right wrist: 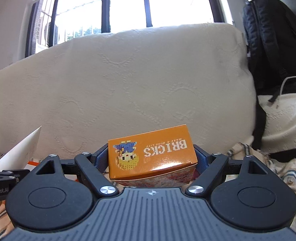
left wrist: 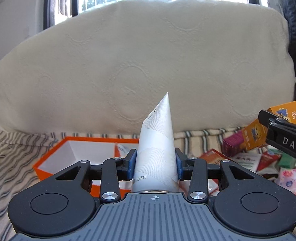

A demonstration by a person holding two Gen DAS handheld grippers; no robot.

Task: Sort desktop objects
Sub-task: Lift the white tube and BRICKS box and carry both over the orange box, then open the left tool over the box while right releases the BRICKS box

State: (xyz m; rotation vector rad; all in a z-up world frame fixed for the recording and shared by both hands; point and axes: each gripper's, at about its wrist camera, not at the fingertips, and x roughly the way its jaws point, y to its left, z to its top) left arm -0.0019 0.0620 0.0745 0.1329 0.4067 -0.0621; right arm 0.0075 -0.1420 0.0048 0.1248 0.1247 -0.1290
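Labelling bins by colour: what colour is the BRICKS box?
Orange, clearest in the right wrist view: BRICKS box.

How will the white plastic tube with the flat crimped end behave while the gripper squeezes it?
The white plastic tube, clamped in the left gripper, probably dents easily, being soft-walled. Its smooth, tapering surface may slip. It looks light, so it likely stays put.

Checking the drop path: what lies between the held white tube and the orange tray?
Nothing shows there. In the left wrist view the white tube, gripped by the left gripper, hangs just before the orange tray.
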